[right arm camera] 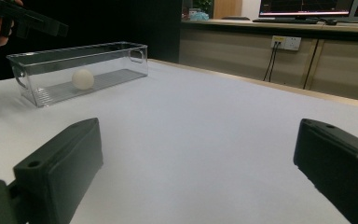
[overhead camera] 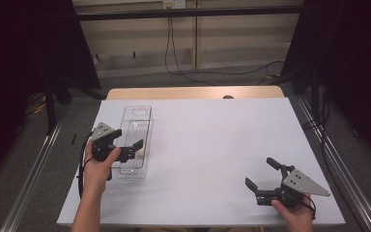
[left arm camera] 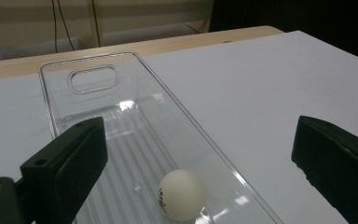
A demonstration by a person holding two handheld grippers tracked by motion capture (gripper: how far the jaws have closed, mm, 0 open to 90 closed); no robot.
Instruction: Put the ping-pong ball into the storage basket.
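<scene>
The white ball [left arm camera: 182, 194] is sitting on the ribbed floor of the clear plastic bin [left arm camera: 60, 74], down at the end nearest the person, and the left gripper [overhead camera: 126, 140] hangs right over it with its jaws spread wide and nothing in them. Looks to me like either a pick-up about to start or a drop just done; if it's a grab, the next move means lowering straight between the bin's thin walls and closing gently, since a smooth, light round ball like that will squirt away easily. The bin is long, narrow and glossy, with a handle cutout. The right gripper [overhead camera: 262, 172] rests well apart on the matte white table [overhead camera: 212, 145], jaws also apart and empty.
</scene>
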